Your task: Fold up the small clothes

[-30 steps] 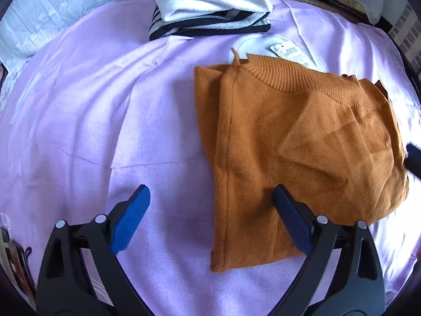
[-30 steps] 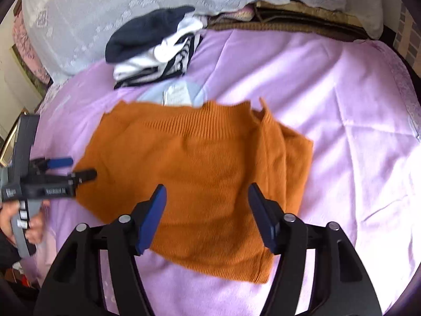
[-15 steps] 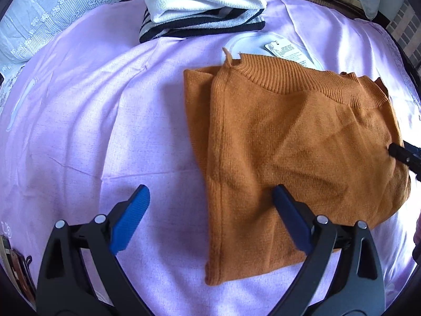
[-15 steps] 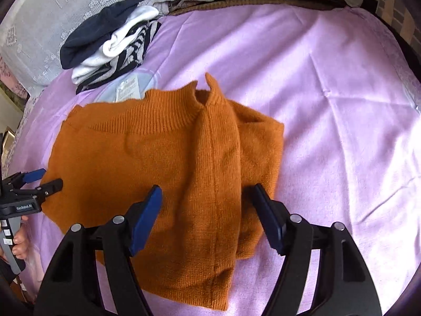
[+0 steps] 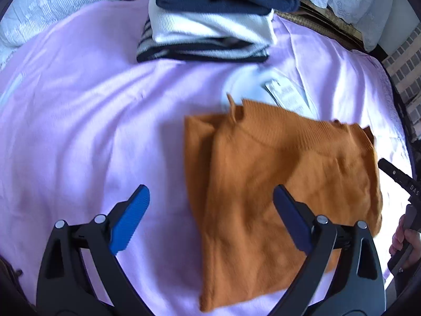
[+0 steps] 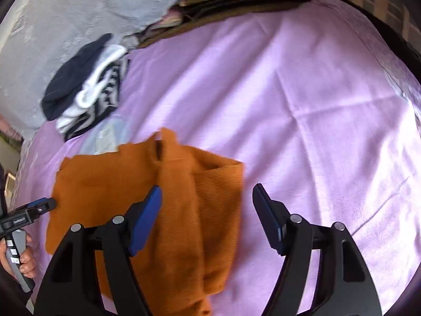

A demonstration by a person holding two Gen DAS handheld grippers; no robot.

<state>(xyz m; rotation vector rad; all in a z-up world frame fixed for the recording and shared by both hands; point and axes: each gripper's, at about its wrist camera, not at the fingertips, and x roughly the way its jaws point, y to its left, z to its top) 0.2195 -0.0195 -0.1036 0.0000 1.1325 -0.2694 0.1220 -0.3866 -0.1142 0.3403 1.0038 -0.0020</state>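
An orange knit sweater lies flat on the lilac bedsheet, one side folded in along a lengthwise crease. My left gripper hovers open over that folded side, holding nothing. One of the right gripper's fingers pokes in at the right edge beside the sweater's other side. In the right wrist view the sweater lies at lower left. My right gripper stands open over its folded strip. The left gripper reaches the sweater's left edge there.
A stack of folded clothes, navy on white on striped, sits at the far side; the same stack shows in the right wrist view. A pale garment with a tag lies under the sweater's collar. Grey pillows line the bed's head. A hand holds the right gripper.
My right gripper has swung right, from over the sweater's middle to its folded edge. The left gripper has shifted slightly left and toward the stack. Both stayed open; the sweater has not moved.
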